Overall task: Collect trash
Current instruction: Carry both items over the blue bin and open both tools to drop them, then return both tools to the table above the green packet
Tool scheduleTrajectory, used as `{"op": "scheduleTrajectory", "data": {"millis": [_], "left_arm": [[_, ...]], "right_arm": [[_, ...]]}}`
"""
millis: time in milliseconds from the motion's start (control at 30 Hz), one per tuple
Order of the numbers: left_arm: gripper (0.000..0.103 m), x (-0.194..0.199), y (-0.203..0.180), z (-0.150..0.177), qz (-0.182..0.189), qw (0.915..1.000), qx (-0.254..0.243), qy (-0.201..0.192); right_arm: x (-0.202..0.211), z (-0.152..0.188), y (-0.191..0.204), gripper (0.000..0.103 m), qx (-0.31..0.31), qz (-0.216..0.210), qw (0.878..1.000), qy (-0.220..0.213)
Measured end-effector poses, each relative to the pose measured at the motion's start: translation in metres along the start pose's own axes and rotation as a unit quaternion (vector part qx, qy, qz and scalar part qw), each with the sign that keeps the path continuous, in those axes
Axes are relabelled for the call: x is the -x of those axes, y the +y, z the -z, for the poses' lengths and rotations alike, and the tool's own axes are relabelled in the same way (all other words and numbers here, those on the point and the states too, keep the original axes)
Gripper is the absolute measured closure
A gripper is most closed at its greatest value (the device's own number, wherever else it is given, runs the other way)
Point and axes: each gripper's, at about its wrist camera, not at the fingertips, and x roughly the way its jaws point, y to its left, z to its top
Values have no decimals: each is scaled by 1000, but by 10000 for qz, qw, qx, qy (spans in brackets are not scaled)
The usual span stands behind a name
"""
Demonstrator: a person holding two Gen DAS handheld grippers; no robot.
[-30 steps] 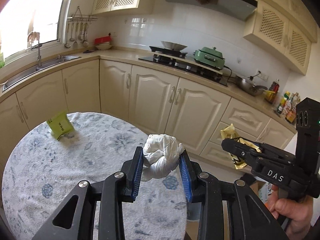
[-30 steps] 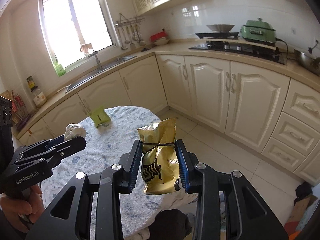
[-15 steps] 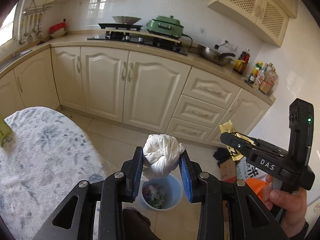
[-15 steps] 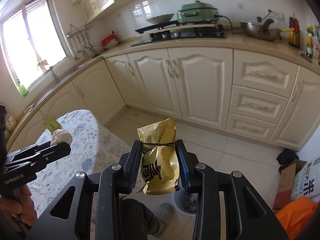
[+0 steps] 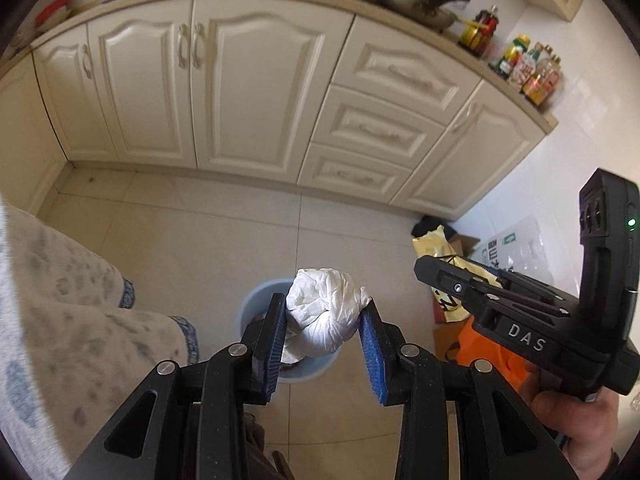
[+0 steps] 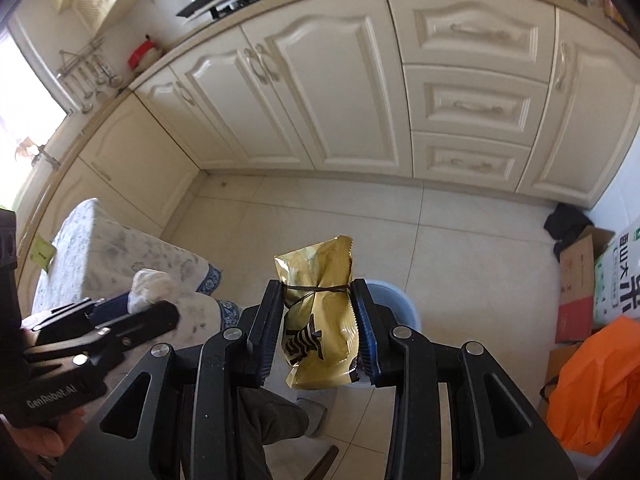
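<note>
Gripping trash in both grippers, above a blue bin.

A crumpled white tissue wad (image 5: 324, 314) was clamped by the left gripper (image 5: 325, 334); a gold snack bag (image 6: 318, 316) was pinched by the right gripper (image 6: 318, 330), the blue bin (image 5: 250, 306) seen just beneath both.

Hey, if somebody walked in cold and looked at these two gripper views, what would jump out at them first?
Probably the crumpled white tissue wad pinched in the left gripper, hanging right above the blue trash bin on the tiled floor. Next, the gold snack wrapper clamped upright in the right gripper, with the same bin's rim showing just behind it. The bright orange bag by the cardboard boxes at the right edge also pulls the eye.
</note>
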Motion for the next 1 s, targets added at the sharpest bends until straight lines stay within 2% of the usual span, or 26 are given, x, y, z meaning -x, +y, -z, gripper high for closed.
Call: {"op": "scheduleTrajectory", "data": {"millis": [133,200,267,400,433,500,567,633,800,1000], "left_arm": [[70,-50,5,-30,148,9992,55,378],[65,-69,7,-41,111,9984,26,545],[42,-86,8,-51,46,9978,-10,656],[22,-101,10,-63,-202,9976,-5,655],[15,-102,11,-67,-291,9975,2,652],[9,-99,12,-67,-411,9976,9,556],[5,-94,11,-65,-544,9973,25,491],[5,-85,11,-61,-542,9976,101,419],[5,-49,9,-46,-540,9982,274,30],[4,27,16,-9,-577,9958,345,-627]], "right_arm": [[-16,-2,-11,66,-120,23,9999,117],[-22,-3,-16,66,-197,28,9997,150],[-28,-5,-20,66,-253,23,9995,177],[-33,-6,-24,59,-287,99,9992,252],[-34,-6,-24,54,-294,116,9992,257],[-33,-5,-25,38,-355,167,9989,249],[-32,-4,-26,11,-463,243,9984,223],[-32,-3,-27,1,-534,344,9977,225],[-28,0,-21,0,-550,419,9973,260],[-9,-2,6,0,-363,284,9989,81]]}}
